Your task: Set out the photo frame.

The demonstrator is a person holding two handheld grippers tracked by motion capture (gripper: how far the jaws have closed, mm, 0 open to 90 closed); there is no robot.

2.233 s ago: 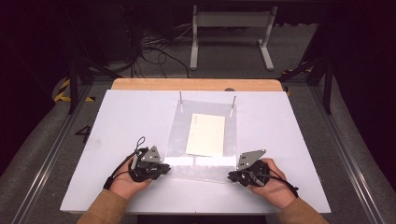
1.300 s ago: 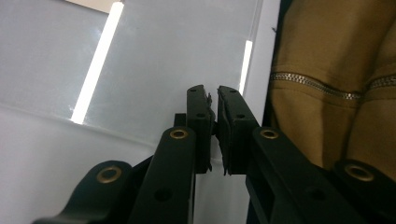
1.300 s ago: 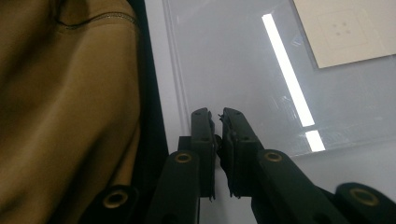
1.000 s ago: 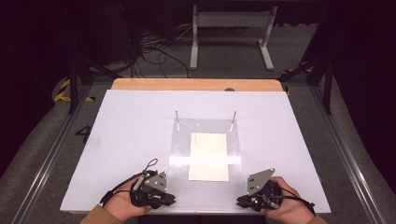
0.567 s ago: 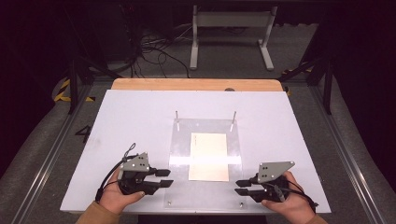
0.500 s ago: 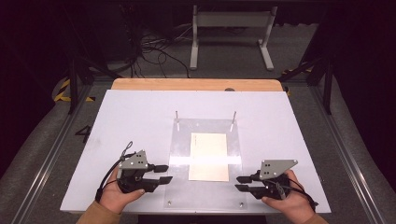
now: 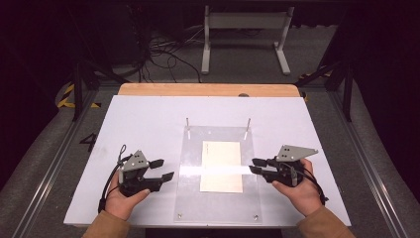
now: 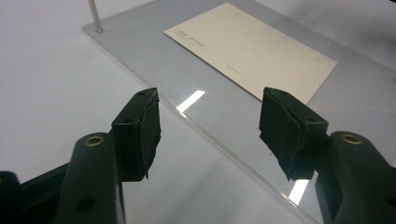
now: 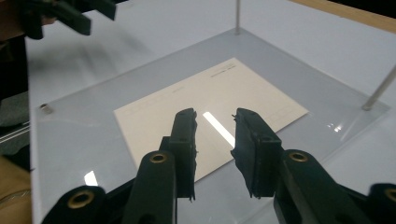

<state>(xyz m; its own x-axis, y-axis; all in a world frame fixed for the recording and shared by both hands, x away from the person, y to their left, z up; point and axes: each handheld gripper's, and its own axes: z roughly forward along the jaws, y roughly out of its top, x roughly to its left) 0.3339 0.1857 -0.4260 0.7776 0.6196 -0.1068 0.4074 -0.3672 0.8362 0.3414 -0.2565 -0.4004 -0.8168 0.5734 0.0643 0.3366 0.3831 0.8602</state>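
Observation:
A clear acrylic plate (image 7: 190,163) lies flat in the middle of the white table (image 7: 143,119), with a cream card (image 7: 221,166) on it. My left gripper (image 7: 162,169) hovers just off the plate's left edge, its jaws open and just widened, with nothing between them. My right gripper (image 7: 255,165) sits over the plate's right edge, jaws slightly apart after opening a little, also holding nothing. The left gripper view has the gripper (image 8: 208,121) above the plate's edge (image 8: 154,51), with the card (image 8: 252,49) beyond. The right gripper (image 9: 215,119) points across the card (image 9: 210,98).
Two thin metal pins (image 7: 187,121) (image 7: 248,122) stand at the plate's far corners. A wooden strip (image 7: 208,89) borders the table's far edge. On the dark floor behind are a metal stand (image 7: 245,20) and cables. Bare table lies on both sides of the plate.
Both grippers have left the plate's near corners, moved outward and farther up its sides, and opened their jaws. The plate and card have stayed put over the last second.

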